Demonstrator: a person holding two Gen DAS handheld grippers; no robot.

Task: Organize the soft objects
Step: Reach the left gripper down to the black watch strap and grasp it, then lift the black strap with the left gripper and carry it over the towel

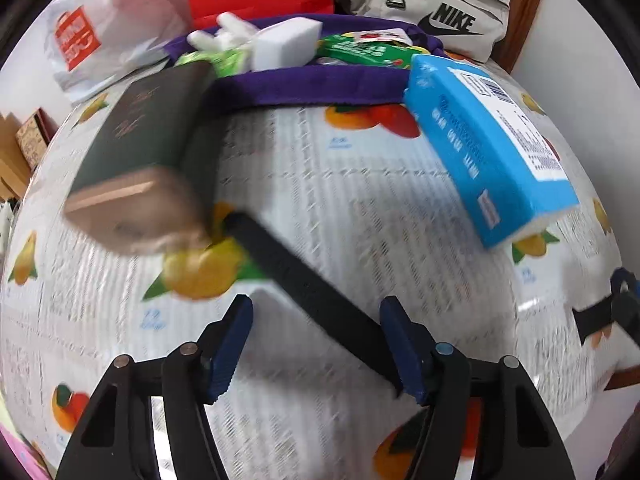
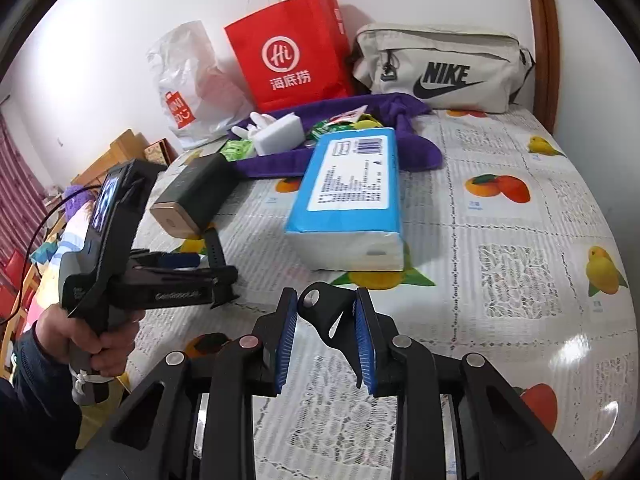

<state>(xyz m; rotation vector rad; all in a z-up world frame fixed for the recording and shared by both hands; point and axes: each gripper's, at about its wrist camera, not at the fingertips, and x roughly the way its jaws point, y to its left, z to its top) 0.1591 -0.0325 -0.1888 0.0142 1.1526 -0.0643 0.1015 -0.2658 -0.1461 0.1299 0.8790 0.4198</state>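
A blue tissue pack point(image 2: 348, 196) lies on the fruit-print tablecloth point(image 2: 500, 280); it also shows in the left wrist view point(image 1: 488, 148). A dark box with a gold end point(image 1: 144, 160) and a black strap point(image 1: 316, 296) lies left of it. My left gripper point(image 1: 316, 344) is open, the strap running up to its right finger. A purple cloth point(image 2: 416, 148) holds a white sponge point(image 2: 280, 134) and green packets point(image 1: 360, 50). My right gripper point(image 2: 326, 336) is shut on a black strap piece point(image 2: 330, 312).
A red paper bag point(image 2: 296, 48), a white plastic bag point(image 2: 188, 84) and a beige Nike pouch point(image 2: 444, 68) stand against the wall at the back. A wooden headboard point(image 2: 544, 32) rises at the right. Wooden furniture point(image 2: 116, 152) stands at the left.
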